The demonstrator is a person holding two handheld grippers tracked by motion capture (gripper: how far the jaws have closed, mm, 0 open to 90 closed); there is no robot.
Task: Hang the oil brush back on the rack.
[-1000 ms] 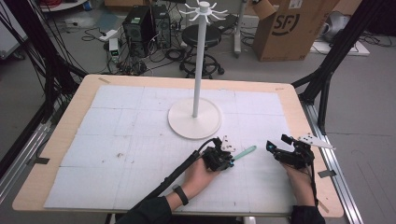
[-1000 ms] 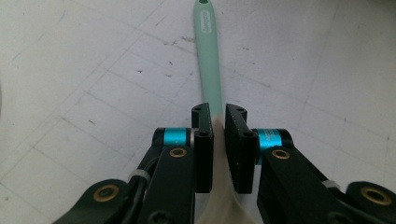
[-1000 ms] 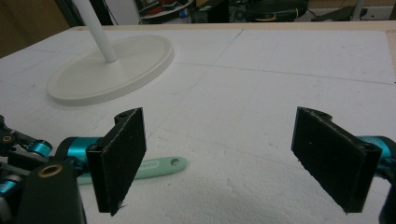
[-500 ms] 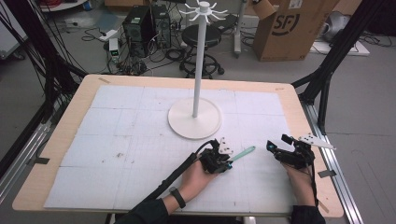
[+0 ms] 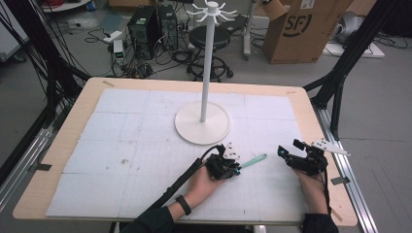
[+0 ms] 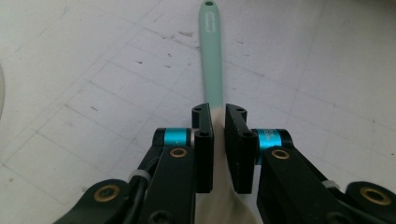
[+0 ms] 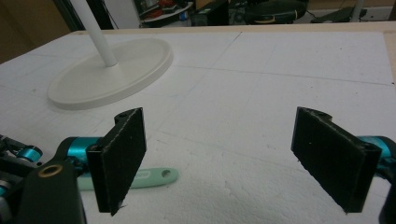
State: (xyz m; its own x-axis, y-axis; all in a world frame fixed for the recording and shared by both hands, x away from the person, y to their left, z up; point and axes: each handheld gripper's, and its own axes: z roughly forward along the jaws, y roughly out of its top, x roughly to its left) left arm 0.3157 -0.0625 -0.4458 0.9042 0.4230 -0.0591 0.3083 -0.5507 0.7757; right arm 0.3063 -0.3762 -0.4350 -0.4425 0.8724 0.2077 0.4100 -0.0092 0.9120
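Between the two black jaws of the left gripper [image 6: 218, 140] sits a mint-green spatula [image 6: 211, 60]. Those jaws have just been closing, and now they squeeze its pale end tight. Its long green handle sticks out past the jaw tips and lies low over the white table [image 5: 121, 141]. Off to the side, the right gripper [image 7: 233, 158] has its jaws wide apart with nothing between them. Beyond its jaws stands a white stand [image 7: 112, 70].
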